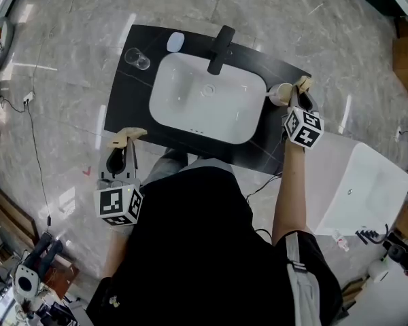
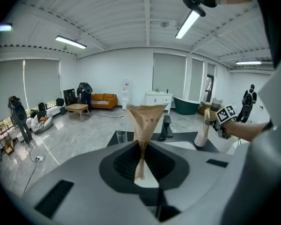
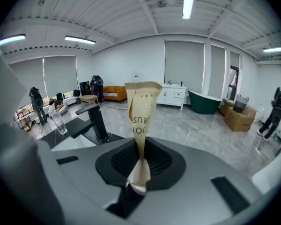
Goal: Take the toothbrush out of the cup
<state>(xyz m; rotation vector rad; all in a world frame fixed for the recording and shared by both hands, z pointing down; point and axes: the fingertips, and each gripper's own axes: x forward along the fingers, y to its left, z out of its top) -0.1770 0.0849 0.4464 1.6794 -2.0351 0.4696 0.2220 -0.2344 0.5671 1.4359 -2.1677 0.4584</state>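
Note:
My right gripper (image 1: 298,97) is shut on a tan paper-wrapped toothbrush (image 3: 141,116), which stands up from its jaws (image 3: 138,179). In the head view that toothbrush (image 1: 303,83) is just above and right of a white cup (image 1: 279,94) at the right end of the black counter (image 1: 126,87). The left gripper view shows the same cup (image 2: 201,138) standing upright under the right gripper (image 2: 220,123). My left gripper (image 1: 120,149) hovers at the counter's front left corner, shut on a second tan paper-wrapped toothbrush (image 2: 145,125).
A white sink (image 1: 180,111) with a black faucet (image 1: 219,48) fills the middle of the counter. A clear glass (image 1: 137,60) and a pale soap bar (image 1: 175,42) sit at the back left. A white tub (image 1: 367,195) stands on the floor to the right.

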